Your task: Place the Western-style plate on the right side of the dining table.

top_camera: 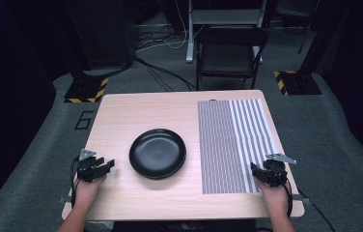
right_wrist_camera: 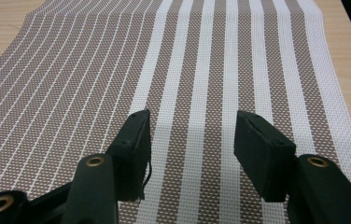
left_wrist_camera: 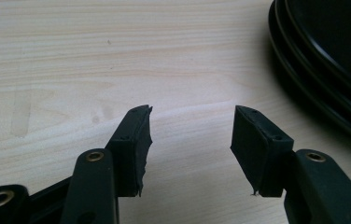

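Desk (top_camera: 121,193) with a black plate (top_camera: 158,152) at its middle and a striped mat (top_camera: 232,145) lying flat along its right side, plate and mat just beside each other but apart. The left gripper (top_camera: 108,166) rests low at the near left corner, aimed across the bare wood toward the plate's rim; in the left gripper view (left_wrist_camera: 192,135) its jaws stand partly open with nothing but desk between them, and the plate (left_wrist_camera: 323,65) lies off to the right of the gap, so this gripper is not lined up on the rim. The right gripper (top_camera: 256,170) sits at the mat's near right corner; in the right gripper view (right_wrist_camera: 192,140) its jaws are likewise half spread and empty, hovering over the mat (right_wrist_camera: 201,60) and looking along its stripes. The placement suggests a setting-out job: the plate probably belongs on the mat, which lies smooth and square to receive it. Neither hand has a grip; both appear posed at rest on their own sides.
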`<state>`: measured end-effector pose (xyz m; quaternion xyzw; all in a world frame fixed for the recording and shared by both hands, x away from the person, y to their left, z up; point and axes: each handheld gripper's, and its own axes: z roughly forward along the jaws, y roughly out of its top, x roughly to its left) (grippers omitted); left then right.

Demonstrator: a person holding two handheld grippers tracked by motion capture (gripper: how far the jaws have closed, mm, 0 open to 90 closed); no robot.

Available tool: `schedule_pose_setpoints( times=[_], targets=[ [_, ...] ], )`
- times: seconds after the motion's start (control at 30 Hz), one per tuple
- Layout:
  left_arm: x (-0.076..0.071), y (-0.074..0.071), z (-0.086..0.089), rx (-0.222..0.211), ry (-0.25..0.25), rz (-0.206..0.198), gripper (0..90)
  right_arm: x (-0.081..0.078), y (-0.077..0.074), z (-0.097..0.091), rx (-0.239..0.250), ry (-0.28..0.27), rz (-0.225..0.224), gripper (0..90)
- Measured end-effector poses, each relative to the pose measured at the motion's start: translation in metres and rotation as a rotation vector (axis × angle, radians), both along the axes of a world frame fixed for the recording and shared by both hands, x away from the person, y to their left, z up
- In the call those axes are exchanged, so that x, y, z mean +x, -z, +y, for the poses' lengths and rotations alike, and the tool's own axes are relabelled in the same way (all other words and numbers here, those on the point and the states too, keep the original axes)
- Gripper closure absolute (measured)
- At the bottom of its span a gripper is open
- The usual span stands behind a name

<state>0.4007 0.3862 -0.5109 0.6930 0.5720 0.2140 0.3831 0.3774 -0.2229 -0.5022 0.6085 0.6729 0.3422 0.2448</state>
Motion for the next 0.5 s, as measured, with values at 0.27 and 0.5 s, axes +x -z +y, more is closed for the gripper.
schedule_pose_setpoints(
  times=[0.27, 0.5],
  targets=[
    [-0.005, -0.008, 0.003, -0.054, -0.003, -0.001, 50.8, -0.004, -0.012, 0.013, -0.004, -0.038, -0.048, 44.8],
    [-0.008, -0.011, 0.001, -0.114, 0.013, 0.004, 50.5, -0.004, -0.017, 0.024, -0.018, -0.064, -0.072, 45.9]
  ],
)
